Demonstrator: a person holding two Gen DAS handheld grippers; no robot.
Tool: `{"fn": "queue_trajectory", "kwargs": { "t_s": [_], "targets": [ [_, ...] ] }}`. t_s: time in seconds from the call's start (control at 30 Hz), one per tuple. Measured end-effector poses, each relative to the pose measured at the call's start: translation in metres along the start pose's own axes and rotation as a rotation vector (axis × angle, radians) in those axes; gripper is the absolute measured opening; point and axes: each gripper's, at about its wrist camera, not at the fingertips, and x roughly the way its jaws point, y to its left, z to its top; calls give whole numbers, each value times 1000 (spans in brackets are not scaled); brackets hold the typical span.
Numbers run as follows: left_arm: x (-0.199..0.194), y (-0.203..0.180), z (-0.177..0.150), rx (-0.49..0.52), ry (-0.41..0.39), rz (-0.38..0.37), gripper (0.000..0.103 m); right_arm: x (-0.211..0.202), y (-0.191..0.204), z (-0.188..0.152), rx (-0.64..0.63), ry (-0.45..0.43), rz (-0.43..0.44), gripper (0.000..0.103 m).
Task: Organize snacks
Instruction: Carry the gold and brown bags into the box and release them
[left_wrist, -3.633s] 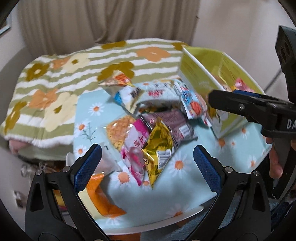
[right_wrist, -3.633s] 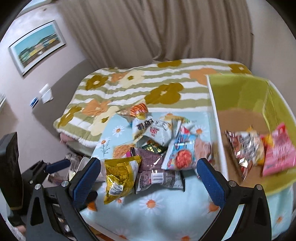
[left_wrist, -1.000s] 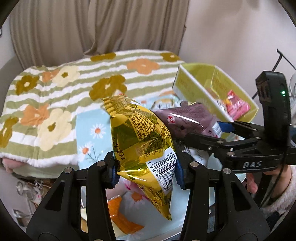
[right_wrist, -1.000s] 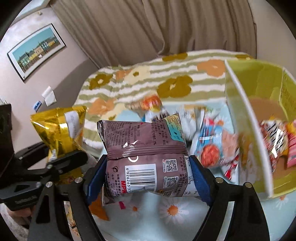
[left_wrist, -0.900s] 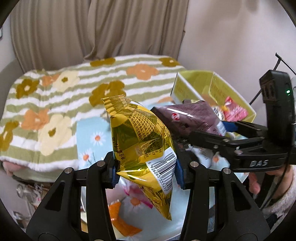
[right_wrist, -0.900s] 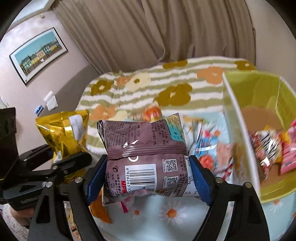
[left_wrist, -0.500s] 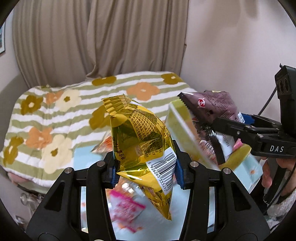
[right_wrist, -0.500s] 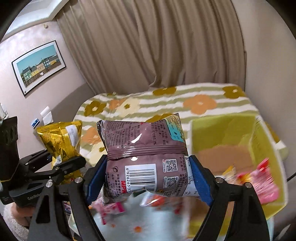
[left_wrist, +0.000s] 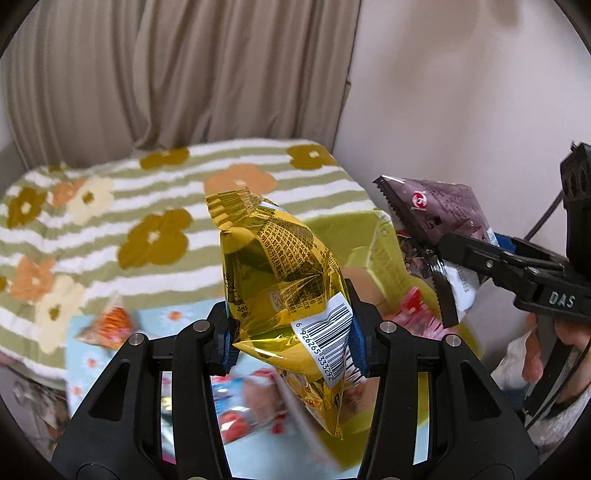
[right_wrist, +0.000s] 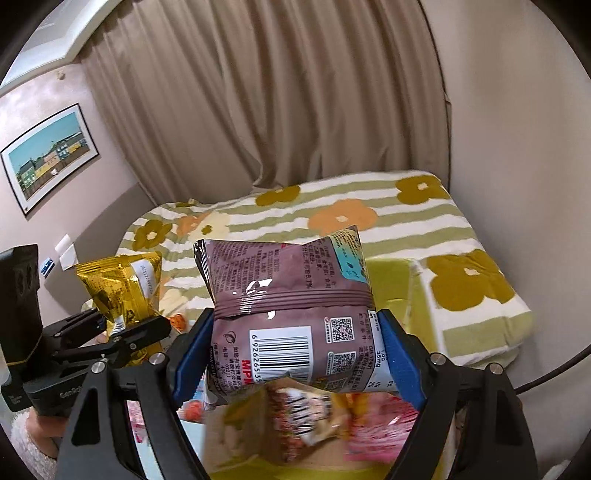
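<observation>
Both packets now hang over the yellow-green box (left_wrist: 391, 254), having been lifted off the daisy-print cloth (left_wrist: 85, 354) where they lay seconds ago.

The gold snack packet (left_wrist: 284, 295) is pinched between the blue pads (left_wrist: 356, 349) of the left gripper (left_wrist: 291, 347), barcode facing the camera; the maroon snack packet (right_wrist: 291, 317) is clamped the same way in the right gripper (right_wrist: 295, 358), closer above the box. Only the right wrist view shows the blurred snacks already inside the box (right_wrist: 299, 410) and the framed picture (right_wrist: 48, 155); only the left shows the orange packet (left_wrist: 110, 325) on the cloth beside the flowered blanket (left_wrist: 147, 229).
</observation>
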Motion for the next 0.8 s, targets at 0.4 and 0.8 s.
{"fn": "queue_trajectory", "kwargs": {
  "t_s": [0.4,0.8],
  "targets": [
    [101,-24,8,30,181,-33,43,34,-50,-1,98,70,-26,81],
    [126,-26,10,65,223,-37,99,40,-61,-2,151,81,-71,81]
  ]
}}
